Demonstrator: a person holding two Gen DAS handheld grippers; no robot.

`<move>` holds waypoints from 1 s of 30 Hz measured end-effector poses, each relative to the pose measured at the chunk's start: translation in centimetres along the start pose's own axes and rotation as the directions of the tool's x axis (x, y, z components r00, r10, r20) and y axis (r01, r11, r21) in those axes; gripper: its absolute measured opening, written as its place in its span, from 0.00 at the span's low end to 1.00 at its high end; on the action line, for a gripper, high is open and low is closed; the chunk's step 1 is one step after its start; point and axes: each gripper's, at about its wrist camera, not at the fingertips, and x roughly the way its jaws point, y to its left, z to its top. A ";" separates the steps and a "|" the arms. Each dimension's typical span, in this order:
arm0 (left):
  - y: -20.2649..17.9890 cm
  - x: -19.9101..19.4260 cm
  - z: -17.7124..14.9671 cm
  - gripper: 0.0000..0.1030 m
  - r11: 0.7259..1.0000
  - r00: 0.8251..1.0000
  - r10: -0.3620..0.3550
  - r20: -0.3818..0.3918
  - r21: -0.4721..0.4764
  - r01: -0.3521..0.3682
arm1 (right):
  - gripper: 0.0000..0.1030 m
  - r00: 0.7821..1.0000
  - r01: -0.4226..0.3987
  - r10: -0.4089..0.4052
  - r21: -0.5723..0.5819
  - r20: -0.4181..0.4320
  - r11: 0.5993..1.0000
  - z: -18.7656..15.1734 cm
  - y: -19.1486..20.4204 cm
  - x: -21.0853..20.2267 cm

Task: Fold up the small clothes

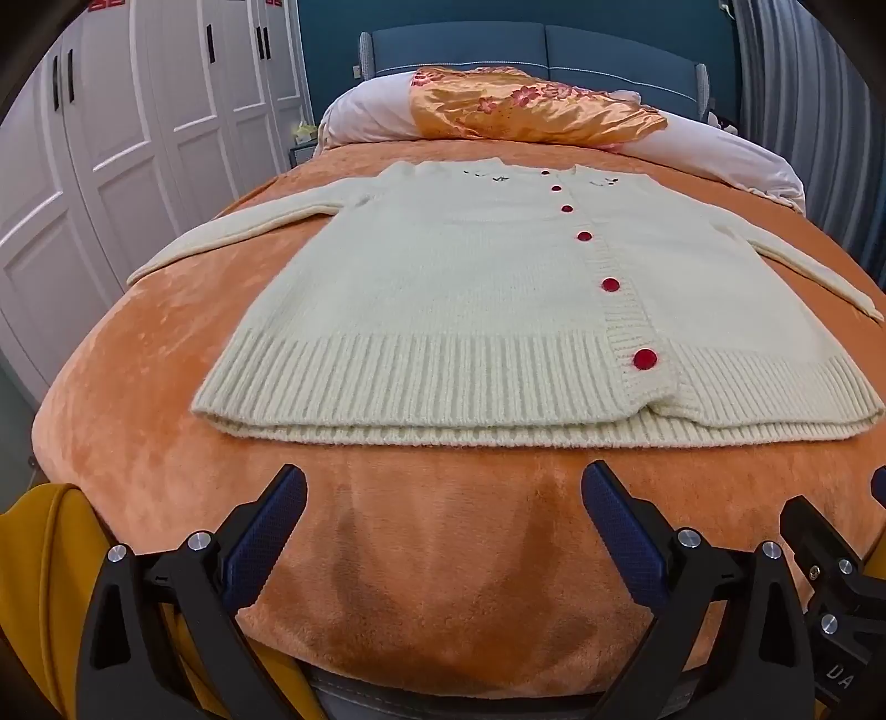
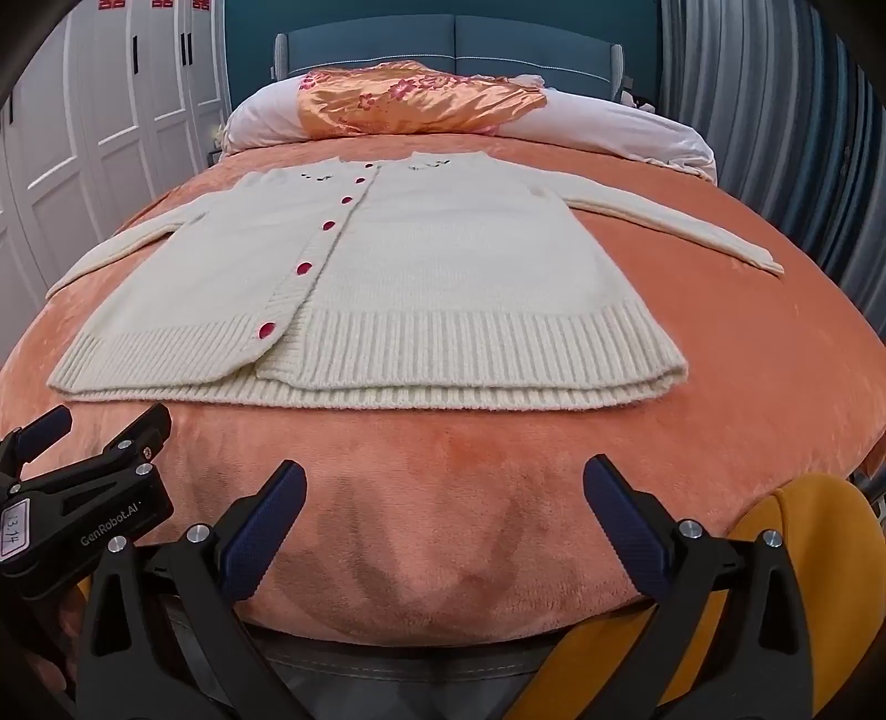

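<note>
A cream knit cardigan (image 1: 454, 288) (image 2: 421, 266) with several red buttons lies flat and buttoned on the orange blanket, sleeves spread out to both sides, ribbed hem toward me. My left gripper (image 1: 443, 487) hangs open over the blanket just short of the hem, nothing between its fingers. My right gripper (image 2: 443, 482) stands open the same way, short of the hem. In the right wrist view the left gripper (image 2: 94, 426) shows at the lower left. Part of the right gripper shows at the right edge of the left wrist view.
The orange blanket (image 1: 166, 387) covers a bed with a blue headboard (image 1: 531, 50). A white pillow (image 1: 365, 116) and an orange satin cloth (image 1: 526, 105) lie at the head. White wardrobe doors (image 1: 111, 138) stand at the left, grey curtains (image 2: 775, 111) at the right. Yellow fabric (image 2: 803, 531) sits near me.
</note>
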 end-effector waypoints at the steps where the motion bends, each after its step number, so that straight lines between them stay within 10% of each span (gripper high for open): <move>1: 0.0 0.0 0.0 0.95 1.000 1.000 0.002 0.000 0.001 -0.002 | 0.95 1.000 0.001 -0.001 0.001 0.001 1.000 0.0 0.0 0.0; 30: -0.4 -0.3 0.1 0.95 1.000 1.000 -0.005 0.011 0.012 0.005 | 0.95 1.000 0.003 -0.003 0.001 0.006 1.000 0.0 0.7 0.2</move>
